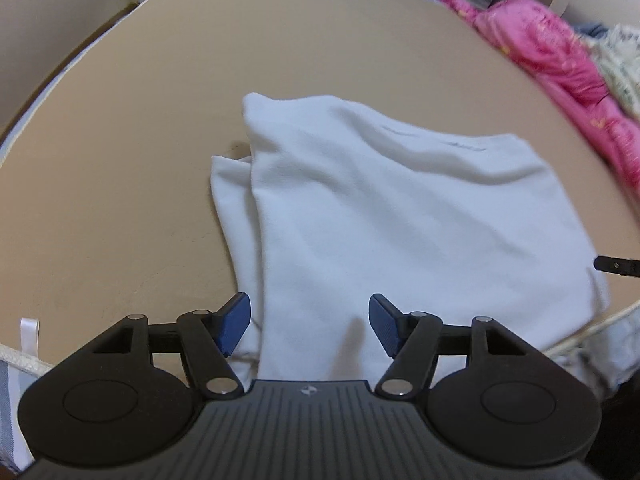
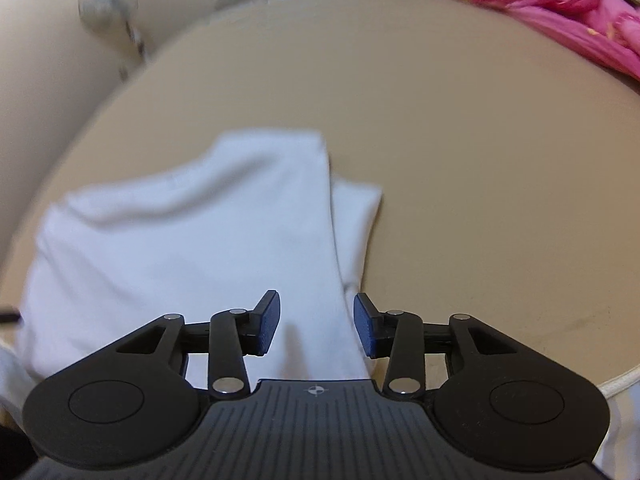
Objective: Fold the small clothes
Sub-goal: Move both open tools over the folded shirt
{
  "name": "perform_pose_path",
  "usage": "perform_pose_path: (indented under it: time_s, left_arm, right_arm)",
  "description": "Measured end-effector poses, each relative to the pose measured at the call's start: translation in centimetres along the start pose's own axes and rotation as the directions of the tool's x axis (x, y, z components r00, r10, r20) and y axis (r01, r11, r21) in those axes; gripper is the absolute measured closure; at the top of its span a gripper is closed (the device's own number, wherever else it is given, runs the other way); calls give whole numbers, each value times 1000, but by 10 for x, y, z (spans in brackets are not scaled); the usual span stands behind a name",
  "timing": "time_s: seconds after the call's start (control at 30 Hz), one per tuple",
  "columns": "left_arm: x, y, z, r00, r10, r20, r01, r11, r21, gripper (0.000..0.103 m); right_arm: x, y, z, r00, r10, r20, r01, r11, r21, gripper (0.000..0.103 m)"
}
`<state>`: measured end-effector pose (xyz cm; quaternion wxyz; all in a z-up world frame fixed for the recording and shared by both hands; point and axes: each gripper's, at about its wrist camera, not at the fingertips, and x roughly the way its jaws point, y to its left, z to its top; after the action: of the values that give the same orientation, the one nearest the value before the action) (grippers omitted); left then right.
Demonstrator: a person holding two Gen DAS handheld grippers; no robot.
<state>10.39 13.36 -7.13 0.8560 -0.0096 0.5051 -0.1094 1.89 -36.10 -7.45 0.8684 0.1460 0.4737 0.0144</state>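
A white garment lies partly folded on the tan surface, with a second layer sticking out along its left edge. My left gripper is open and empty, just above the garment's near edge. In the right wrist view the same white garment lies ahead and to the left, with a lower layer showing at its right edge. My right gripper is open and empty over the garment's near right corner. The tip of the right gripper shows at the right edge of the left wrist view.
A pile of pink cloth and pale patterned cloth lies at the far right of the tan surface; the pink cloth also shows in the right wrist view. A white corded edge bounds the surface at the near side. A wall stands at the left.
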Motion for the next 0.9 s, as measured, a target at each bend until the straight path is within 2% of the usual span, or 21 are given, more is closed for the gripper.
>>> perform_pose_path:
  time_s: [0.13,0.2,0.37,0.9]
  left_arm:
    - [12,-16,3,998,64,3,-64,995,75,33]
    - [14,-17,2,998,68,3,-68,994,89,35]
    - [25,-18,0,993,111,-35,-107,989,103,46]
    - [31,-16,1,993,111,-44,-106,990,92,47]
  right_arm:
    - [13,11,1,998,-51,-48,48,997,-60,58]
    - [17,14,2,996,-64,-55,60,995,-78,58]
    - [26,17,0,993,-92,-74,83,990,-110,58]
    - [27,18,-1,993,-101,-66,94,990,-103,57]
